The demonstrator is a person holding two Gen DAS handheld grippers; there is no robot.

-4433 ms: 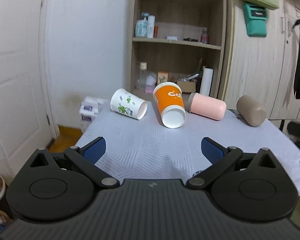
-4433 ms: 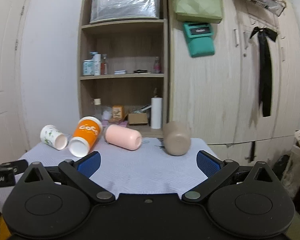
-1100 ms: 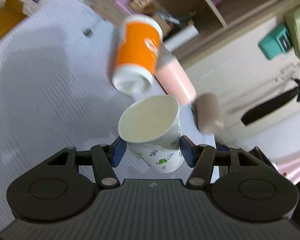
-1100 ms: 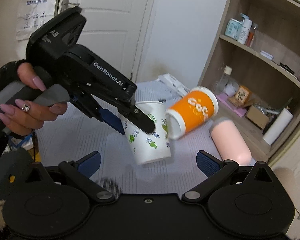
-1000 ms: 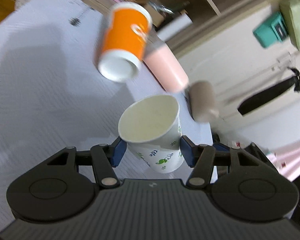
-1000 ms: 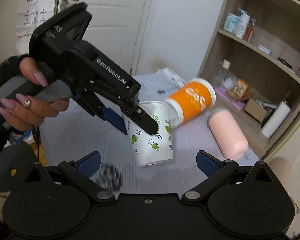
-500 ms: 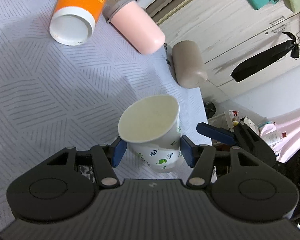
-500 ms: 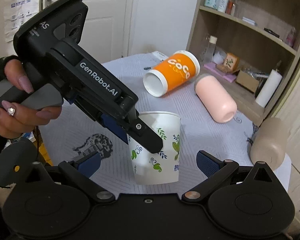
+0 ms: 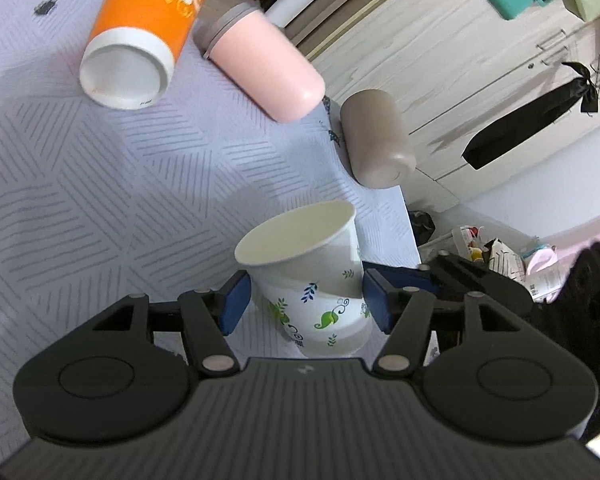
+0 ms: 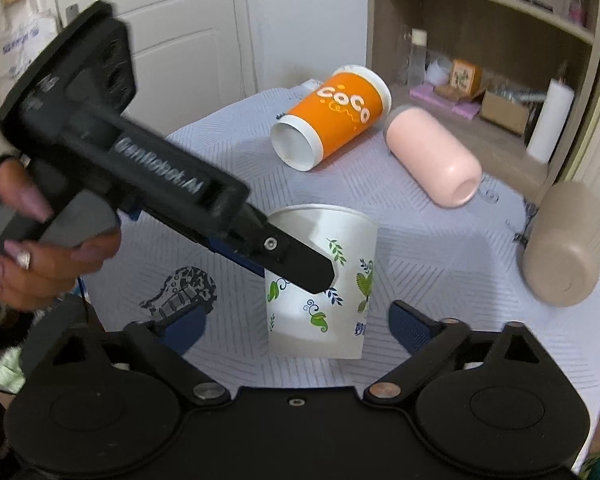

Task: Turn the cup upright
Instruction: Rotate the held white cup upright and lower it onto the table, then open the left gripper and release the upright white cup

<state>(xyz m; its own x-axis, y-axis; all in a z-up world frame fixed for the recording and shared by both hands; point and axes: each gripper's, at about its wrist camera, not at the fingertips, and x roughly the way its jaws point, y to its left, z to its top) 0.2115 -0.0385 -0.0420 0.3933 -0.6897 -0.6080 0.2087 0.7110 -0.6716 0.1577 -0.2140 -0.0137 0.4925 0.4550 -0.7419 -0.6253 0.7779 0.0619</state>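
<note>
A white paper cup with green leaf prints [image 9: 312, 280] stands upright, mouth up, on the patterned tablecloth [image 9: 80, 208] near its front right edge. My left gripper [image 9: 306, 300] has its blue pads either side of the cup with small gaps, so it is open. The same cup shows in the right wrist view [image 10: 320, 280], with the left gripper [image 10: 300, 264] reaching in from the left. My right gripper [image 10: 296, 324] is open and empty, just in front of the cup.
An orange cup [image 9: 144, 36], a pink tumbler [image 9: 264, 72] and a beige tumbler [image 9: 376, 136] lie on their sides farther back on the table. A wooden shelf [image 10: 500, 40] and cabinets stand behind. The table edge is close on the right.
The left gripper lowered the white cup onto the cloth and its jaws widened off the cup. The right gripper came closer to the cup.
</note>
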